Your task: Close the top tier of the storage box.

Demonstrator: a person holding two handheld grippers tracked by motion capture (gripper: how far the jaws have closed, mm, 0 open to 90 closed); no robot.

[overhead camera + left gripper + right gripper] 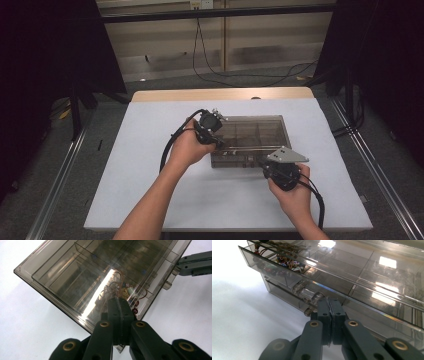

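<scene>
At the box [250,140] front, the right hand-held gripper [329,305], jaws together, meets a drawer knob [305,293]; left hand-held gripper [119,305], jaws together, steadies the box. Next: open jaws, grip knob.

Both forearms reach in from the near edge. The left gripper [216,135] sits farther off, its jaws pressed together; the right gripper [270,161], nearer right, is likewise closed.

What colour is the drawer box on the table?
Smoky grey, see-through plastic; the box shows best in the left gripper view.
</scene>
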